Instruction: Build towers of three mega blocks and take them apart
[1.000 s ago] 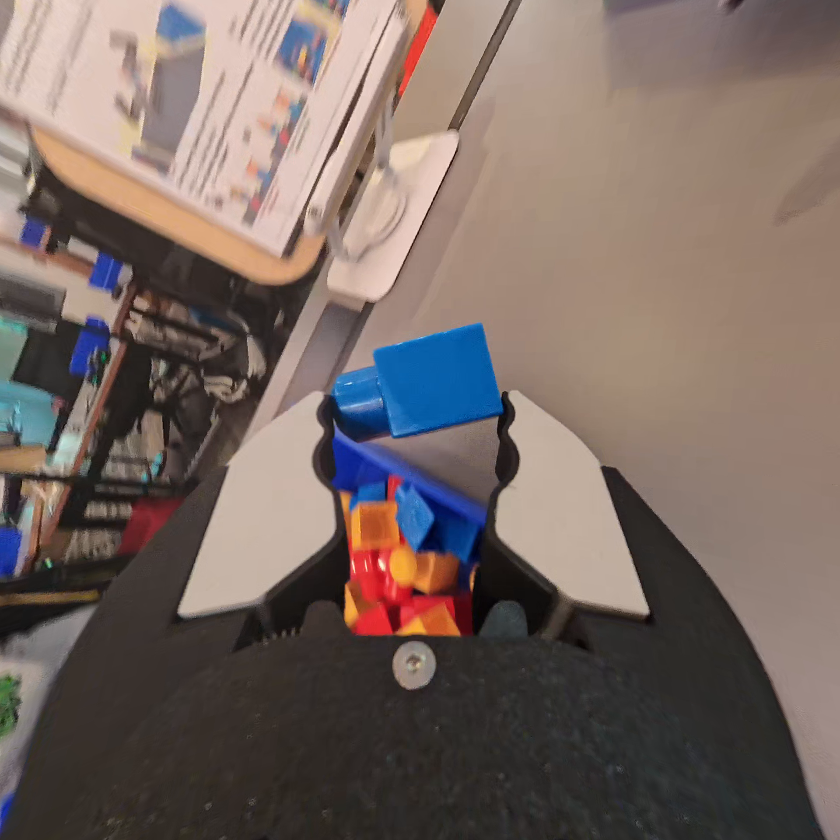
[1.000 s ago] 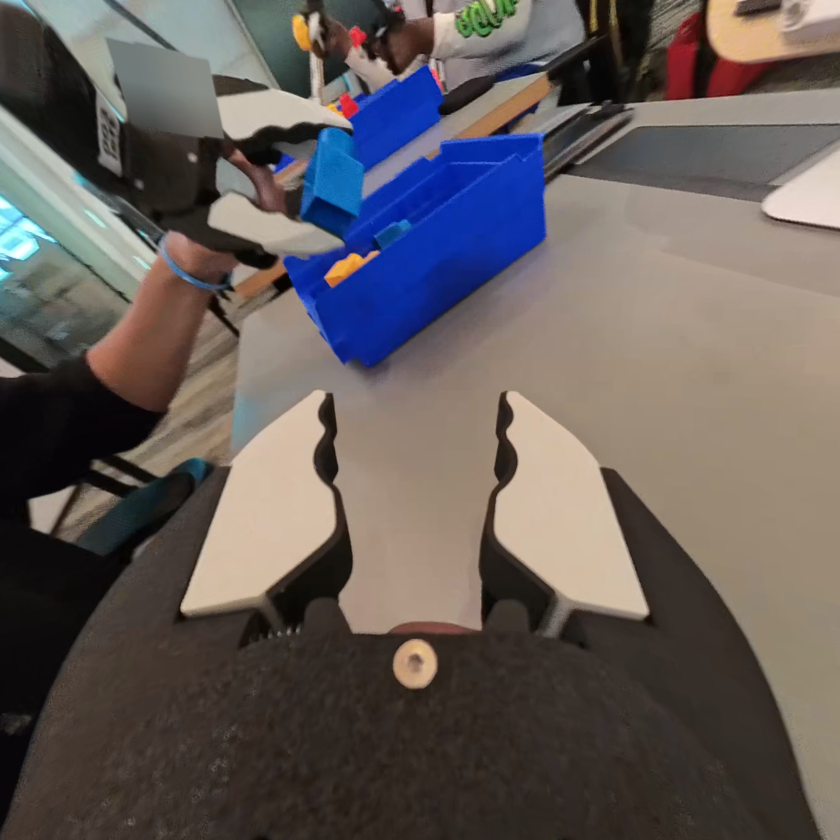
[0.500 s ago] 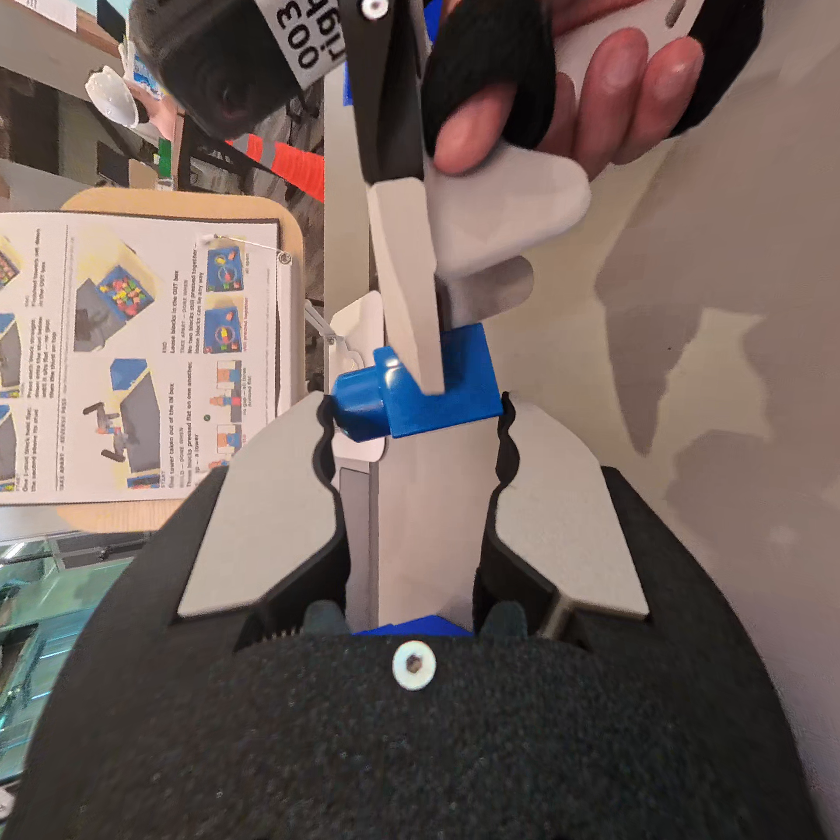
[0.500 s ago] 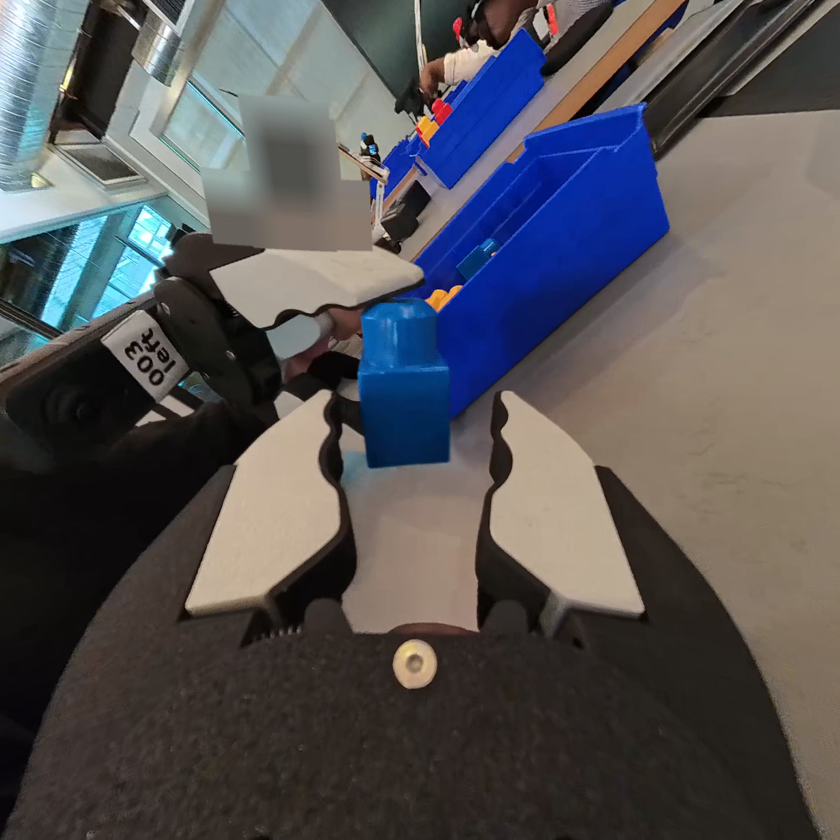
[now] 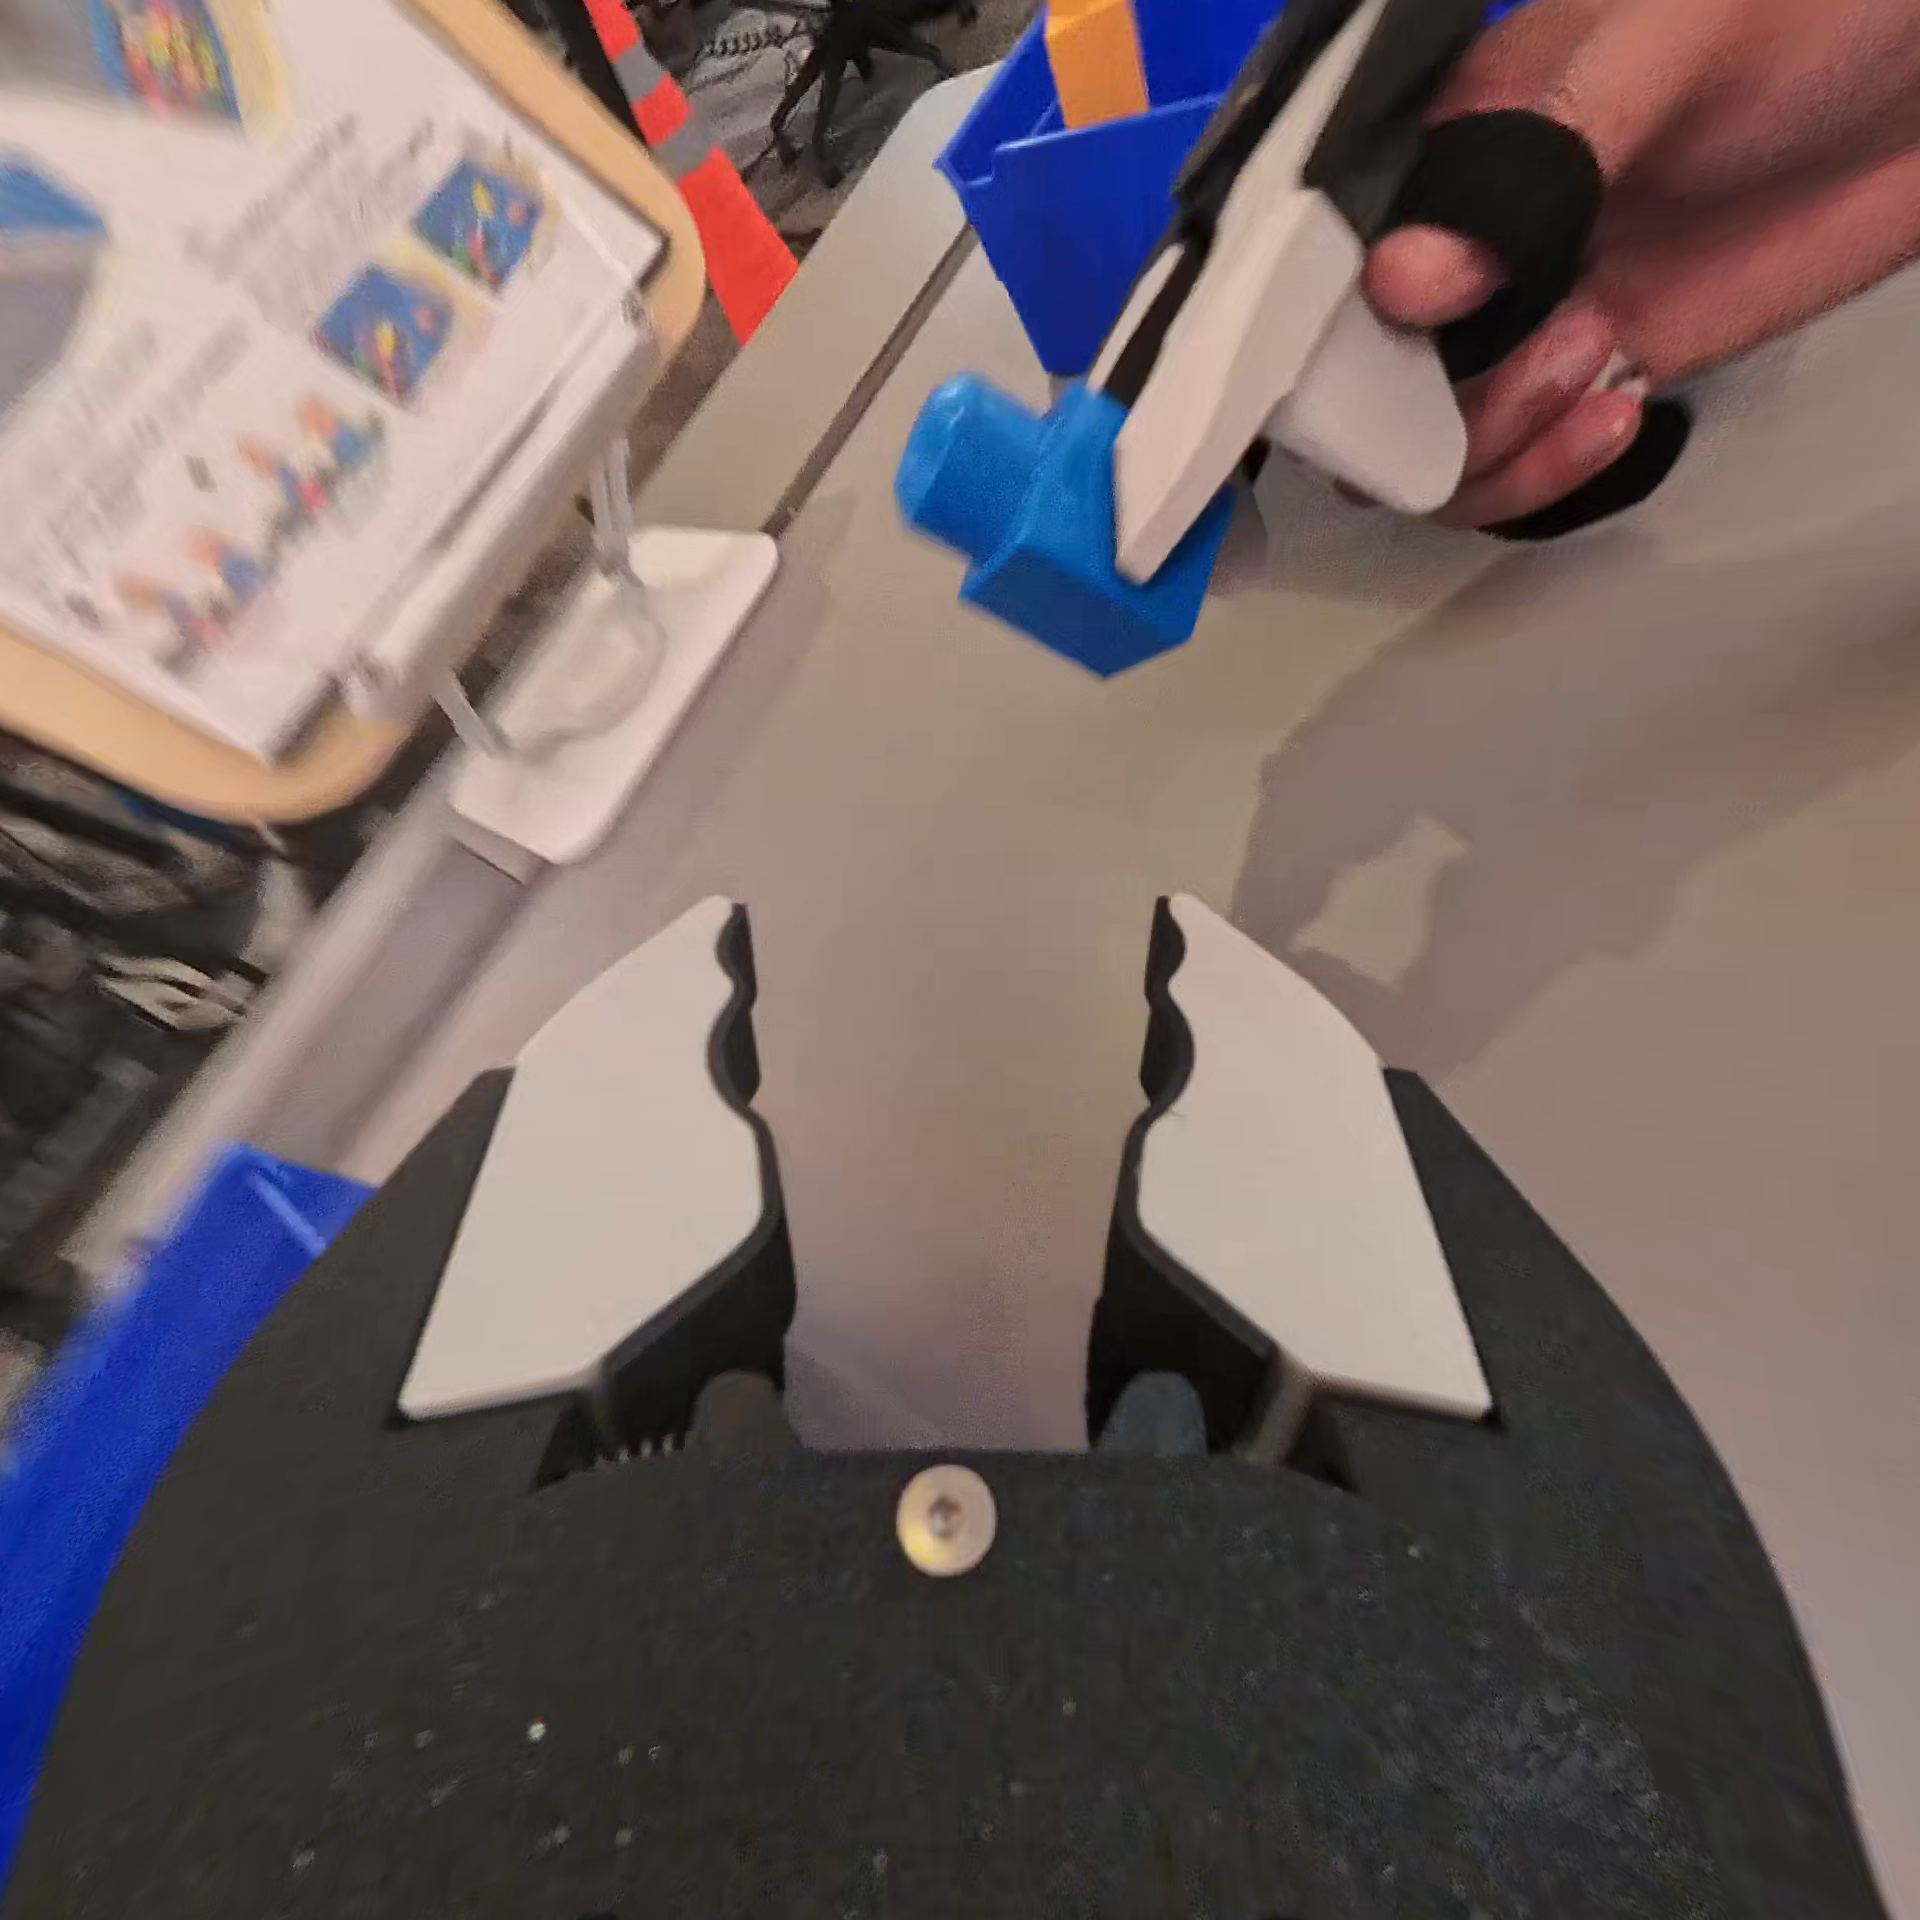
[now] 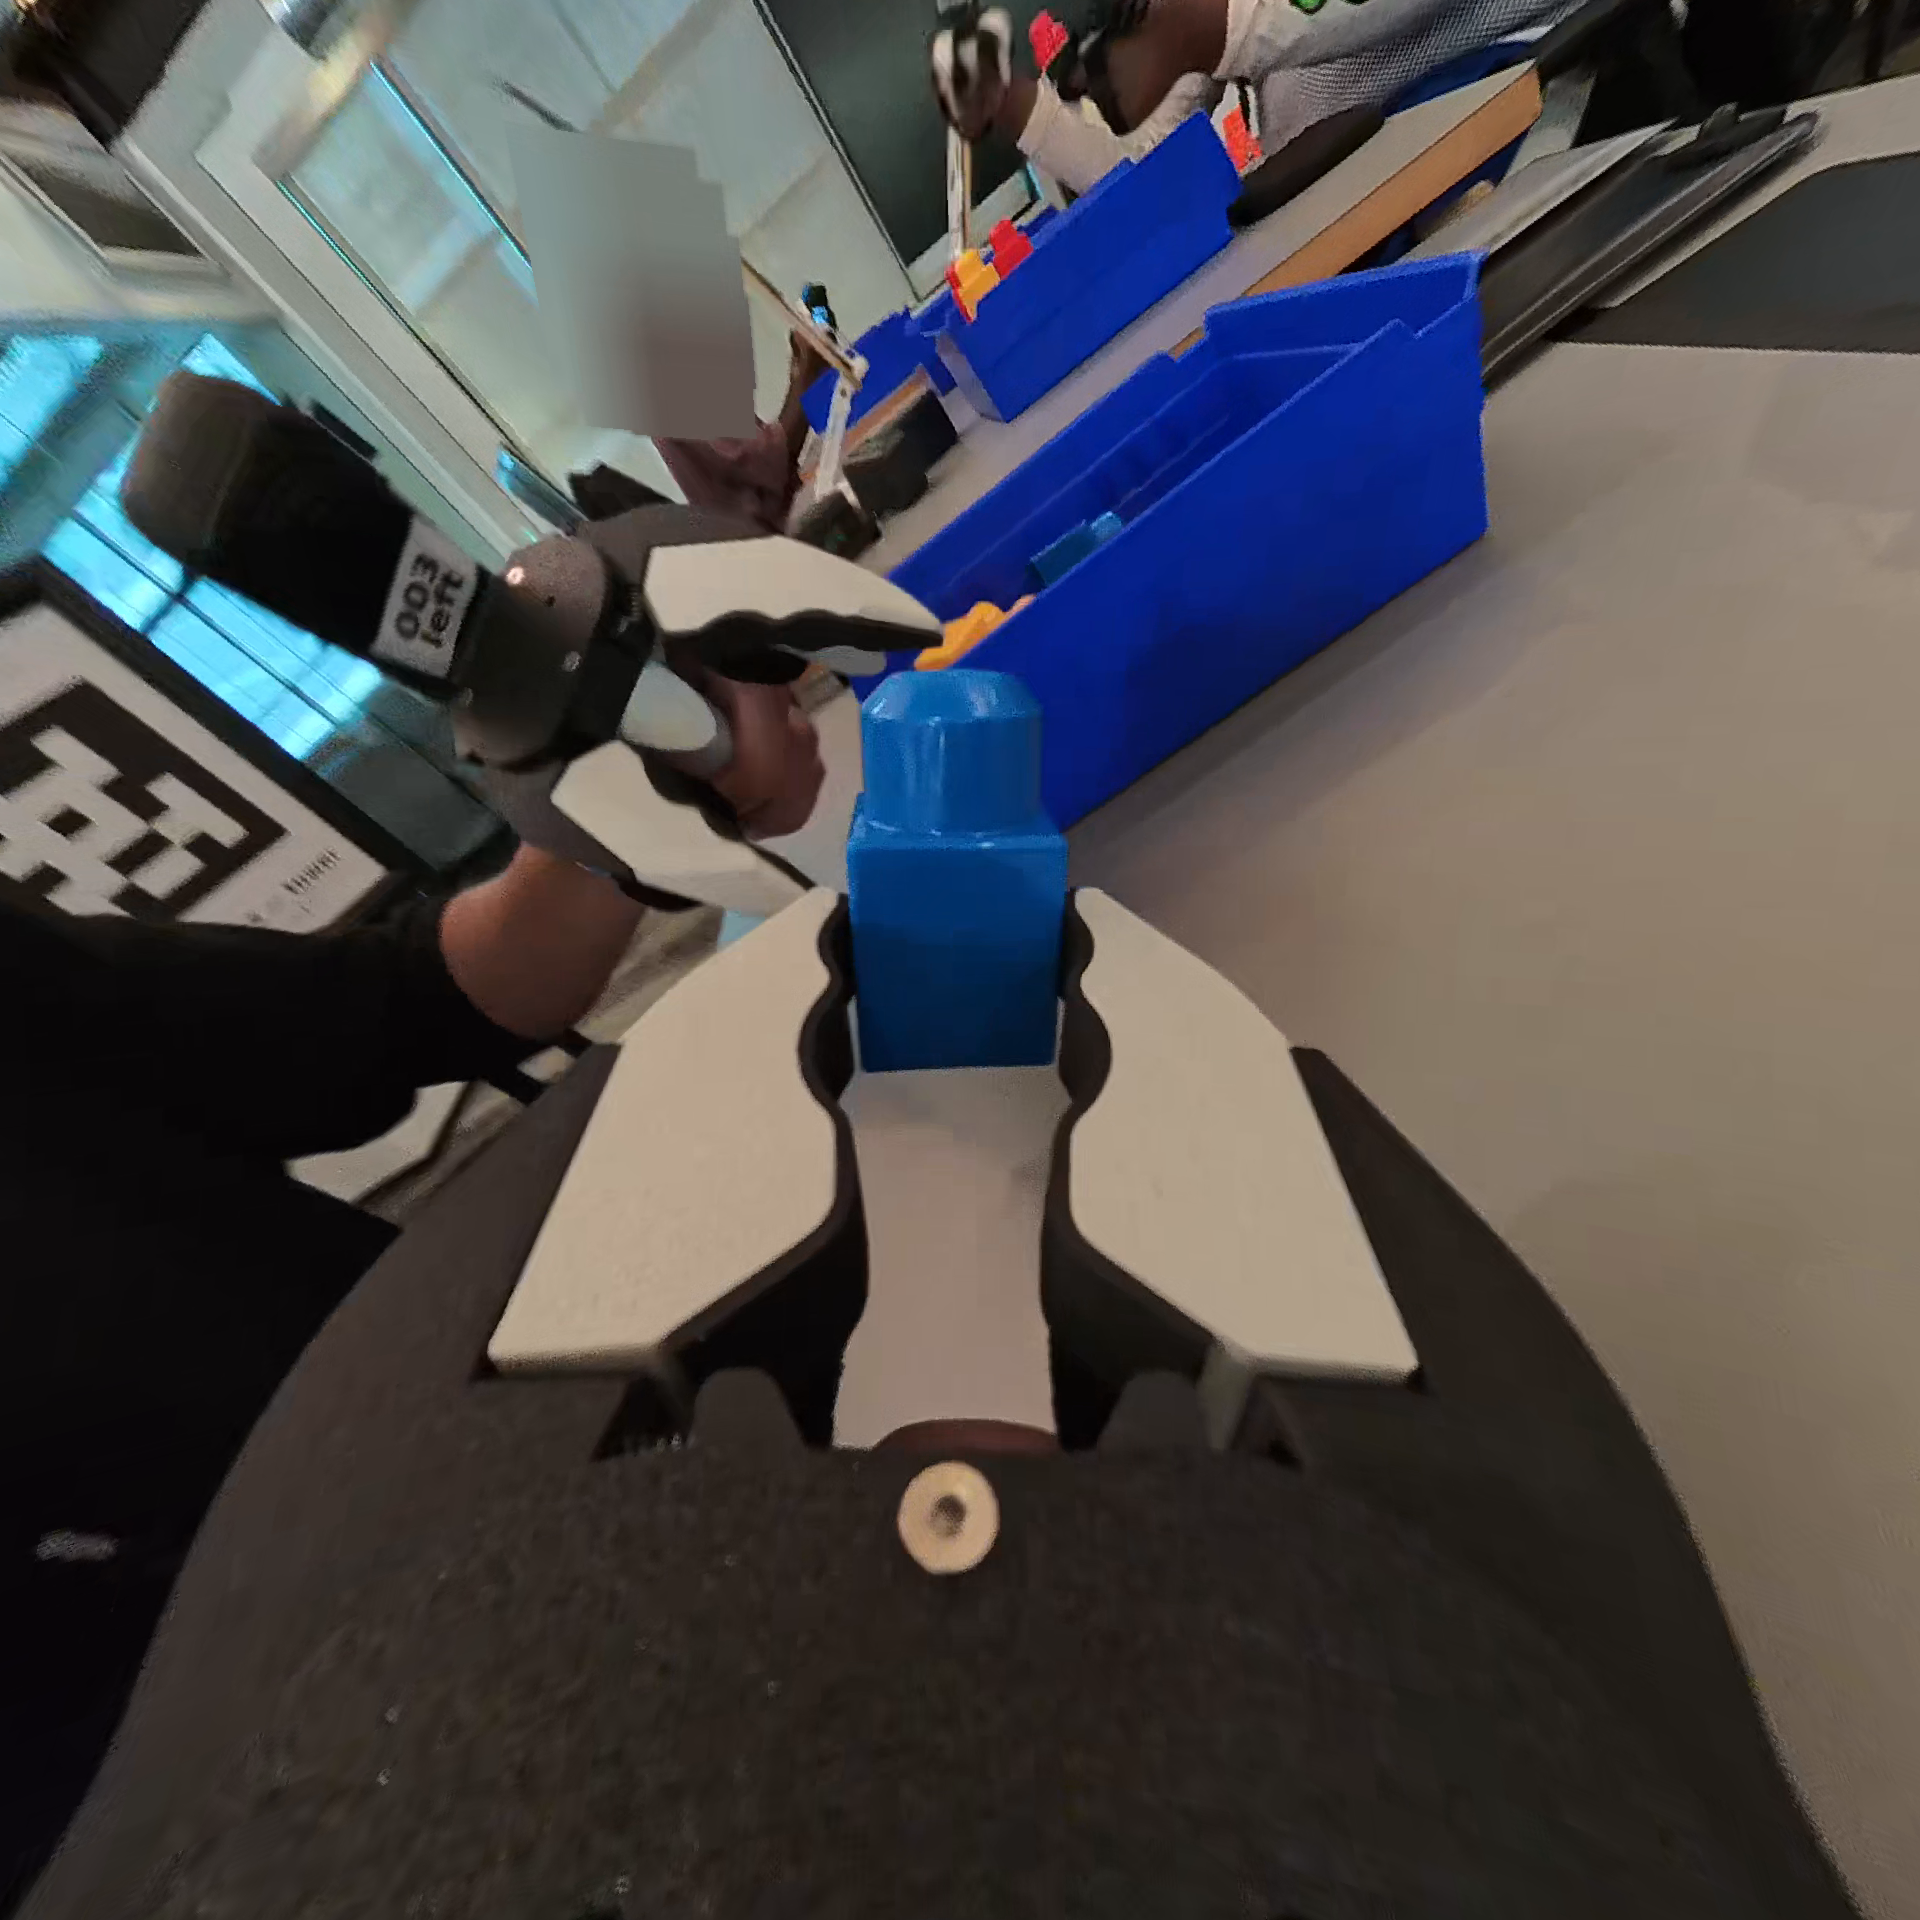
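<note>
Right hand-held gripper (image 6: 956,935) is clamped on a blue block (image 6: 951,914), stud up. Left hand-held gripper (image 5: 951,925) sits spread apart with nothing in it, over the grey bench (image 5: 1558,1039).

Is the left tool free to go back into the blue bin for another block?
Probably yes. The left tool is open and empty, the blue bin is open-topped, and the right tool holds the blue block aside.
</note>
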Tool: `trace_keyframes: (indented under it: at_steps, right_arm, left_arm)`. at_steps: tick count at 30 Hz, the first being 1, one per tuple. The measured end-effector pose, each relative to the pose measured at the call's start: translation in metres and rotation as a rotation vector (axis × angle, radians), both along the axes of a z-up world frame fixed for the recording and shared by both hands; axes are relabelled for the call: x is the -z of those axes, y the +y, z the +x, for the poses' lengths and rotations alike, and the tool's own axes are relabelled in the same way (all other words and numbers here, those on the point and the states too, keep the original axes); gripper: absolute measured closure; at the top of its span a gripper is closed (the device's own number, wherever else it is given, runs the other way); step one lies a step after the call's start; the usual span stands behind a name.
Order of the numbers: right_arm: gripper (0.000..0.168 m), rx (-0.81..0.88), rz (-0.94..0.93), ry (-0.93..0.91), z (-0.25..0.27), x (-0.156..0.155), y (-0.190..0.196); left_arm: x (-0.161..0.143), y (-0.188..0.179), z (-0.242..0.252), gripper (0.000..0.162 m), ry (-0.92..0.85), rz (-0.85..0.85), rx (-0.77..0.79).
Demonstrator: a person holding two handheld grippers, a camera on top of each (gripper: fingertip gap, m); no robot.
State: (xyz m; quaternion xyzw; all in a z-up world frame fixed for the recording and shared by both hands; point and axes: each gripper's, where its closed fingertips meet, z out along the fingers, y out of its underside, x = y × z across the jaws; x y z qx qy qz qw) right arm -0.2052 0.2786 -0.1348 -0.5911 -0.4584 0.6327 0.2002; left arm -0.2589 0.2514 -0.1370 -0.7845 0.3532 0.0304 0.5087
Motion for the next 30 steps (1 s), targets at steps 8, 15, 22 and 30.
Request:
trace_keyframes:
  at_steps: [8,15,22,30]
  right_arm:
    - [0.132,0.032,0.137,0.011,0.043,0.020,-0.031]
    - [0.132,0.083,0.162,0.022,0.057,0.039,-0.040]
    - [0.132,0.068,0.199,0.004,0.055,0.045,-0.040]
    - [0.132,0.053,0.176,0.005,0.053,0.045,-0.043]
  left_arm:
    - [0.041,-0.083,-0.036,0.082,-0.679,-0.164,-0.304]
    - [0.044,-0.123,-0.092,0.082,-0.711,-0.158,-0.529]
    - [0.048,-0.126,-0.122,0.091,-0.654,-0.189,-0.624]
    - [0.045,-0.075,-0.173,0.106,-0.442,-0.444,-0.796]
